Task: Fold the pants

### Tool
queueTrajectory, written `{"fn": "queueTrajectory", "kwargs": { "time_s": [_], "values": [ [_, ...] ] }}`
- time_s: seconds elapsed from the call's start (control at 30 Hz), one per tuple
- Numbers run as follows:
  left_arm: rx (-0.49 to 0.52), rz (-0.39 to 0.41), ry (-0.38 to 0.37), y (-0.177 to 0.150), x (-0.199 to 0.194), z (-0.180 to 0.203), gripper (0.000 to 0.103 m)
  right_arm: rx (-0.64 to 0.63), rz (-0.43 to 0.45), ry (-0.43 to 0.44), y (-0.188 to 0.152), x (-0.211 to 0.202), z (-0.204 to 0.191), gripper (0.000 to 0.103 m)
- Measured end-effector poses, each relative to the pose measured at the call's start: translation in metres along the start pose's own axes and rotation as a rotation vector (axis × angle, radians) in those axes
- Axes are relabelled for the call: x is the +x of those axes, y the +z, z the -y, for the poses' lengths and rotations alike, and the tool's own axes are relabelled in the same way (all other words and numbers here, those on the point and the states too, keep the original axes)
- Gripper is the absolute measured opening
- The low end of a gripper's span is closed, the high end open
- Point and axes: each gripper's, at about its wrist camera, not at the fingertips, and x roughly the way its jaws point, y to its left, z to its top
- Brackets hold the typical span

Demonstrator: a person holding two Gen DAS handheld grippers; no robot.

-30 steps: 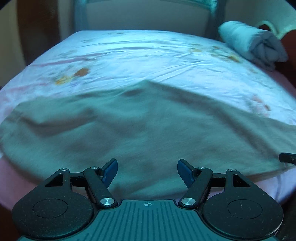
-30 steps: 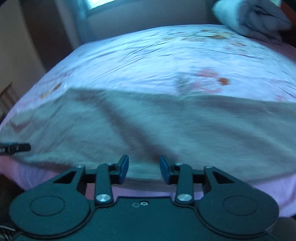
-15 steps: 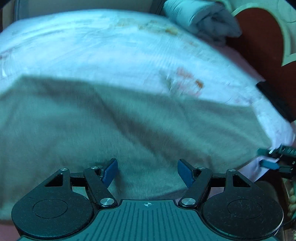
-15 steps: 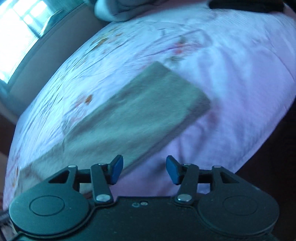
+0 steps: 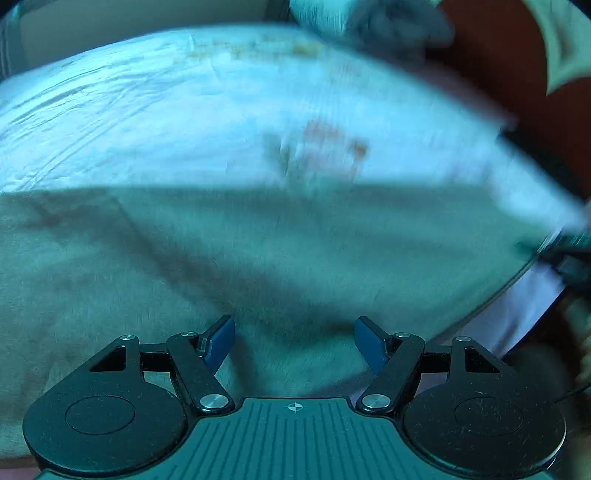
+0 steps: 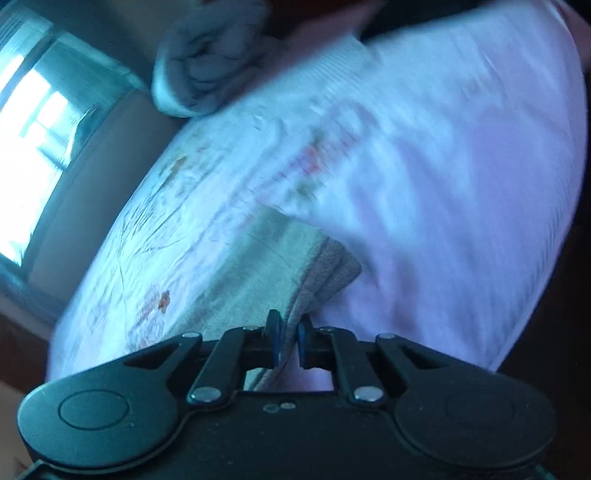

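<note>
Grey pants (image 5: 258, 251) lie flat across the near side of a bed with a pale floral sheet (image 5: 184, 110). My left gripper (image 5: 294, 341) hovers just above the cloth near its front edge, jaws open, nothing between the blue pads. In the right wrist view the pants (image 6: 258, 273) end in a cuff corner that lifts off the sheet (image 6: 443, 166). My right gripper (image 6: 289, 341) is shut on the edge of that cuff, a fold of grey cloth pinched between its pads. The right gripper (image 5: 569, 251) also shows as a dark blur at the pants' right end in the left wrist view.
A rolled grey blanket (image 6: 207, 62) lies at the head of the bed, also seen as a blanket (image 5: 369, 22) at the top of the left view. A dark wooden headboard (image 5: 498, 55) stands at the right. A bright window (image 6: 26, 122) is at the left.
Both grippers swept right along the pants toward the leg end. The right gripper rolled, reached the cuff corner and closed on its edge. The left gripper stayed open.
</note>
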Motion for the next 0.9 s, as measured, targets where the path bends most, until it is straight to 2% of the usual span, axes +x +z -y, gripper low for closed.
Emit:
{"fn": "queueTrajectory", "kwargs": {
  "time_s": [0.07, 0.1, 0.13, 0.17, 0.23, 0.27, 0.3, 0.33, 0.37, 0.5, 0.57, 0.67, 0.7, 0.77, 0.8, 0.9],
  "values": [
    [0.089, -0.002, 0.045, -0.005, 0.006, 0.013, 0.073, 0.002, -0.025, -0.030, -0.002, 0.008, 0.001, 0.001],
    [0.074, -0.007, 0.040, -0.003, 0.003, 0.014, 0.073, 0.026, -0.041, -0.025, -0.003, 0.012, 0.005, 0.006],
    [0.028, 0.000, 0.005, 0.001, -0.002, 0.010, 0.073, 0.042, -0.055, -0.018, -0.003, 0.016, 0.008, 0.015],
    [-0.013, 0.025, -0.033, 0.006, -0.010, 0.007, 0.073, 0.055, -0.062, -0.008, -0.002, 0.017, 0.009, 0.019],
    [-0.015, 0.091, -0.023, 0.016, -0.019, 0.009, 0.073, 0.120, -0.059, 0.031, 0.001, 0.018, 0.015, 0.024],
    [-0.006, 0.104, -0.016, 0.020, -0.019, 0.011, 0.073, 0.150, -0.060, 0.042, 0.003, 0.020, 0.018, 0.023],
    [-0.010, 0.080, -0.007, 0.023, -0.012, 0.010, 0.073, 0.170, -0.064, 0.048, 0.004, 0.022, 0.020, 0.022],
    [-0.024, 0.040, -0.004, 0.024, -0.002, 0.009, 0.073, 0.179, -0.069, 0.047, 0.004, 0.024, 0.021, 0.012],
    [-0.033, 0.003, 0.002, 0.021, 0.009, 0.007, 0.073, 0.172, -0.071, 0.041, 0.004, 0.024, 0.020, 0.006],
    [0.063, 0.006, 0.046, 0.003, 0.010, 0.018, 0.073, 0.101, -0.034, 0.045, 0.004, 0.013, 0.008, 0.001],
    [0.048, 0.011, 0.035, 0.003, 0.006, 0.014, 0.073, 0.040, 0.003, 0.050, 0.004, 0.005, -0.004, 0.001],
    [-0.008, 0.043, 0.056, 0.005, -0.008, 0.007, 0.073, -0.118, 0.047, 0.058, 0.003, -0.004, -0.032, 0.001],
    [-0.009, 0.061, 0.069, 0.004, -0.010, 0.007, 0.073, -0.158, 0.053, 0.067, 0.003, -0.006, -0.040, 0.001],
    [0.032, 0.004, 0.054, 0.003, 0.004, 0.013, 0.073, -0.211, 0.068, 0.098, 0.003, -0.012, -0.055, 0.001],
    [0.060, 0.019, 0.070, 0.001, 0.005, 0.019, 0.073, -0.236, 0.071, 0.116, 0.003, -0.015, -0.064, 0.001],
    [0.051, 0.037, 0.027, -0.002, 0.001, 0.021, 0.074, -0.311, 0.071, 0.186, -0.001, -0.023, -0.095, 0.001]
  ]
}}
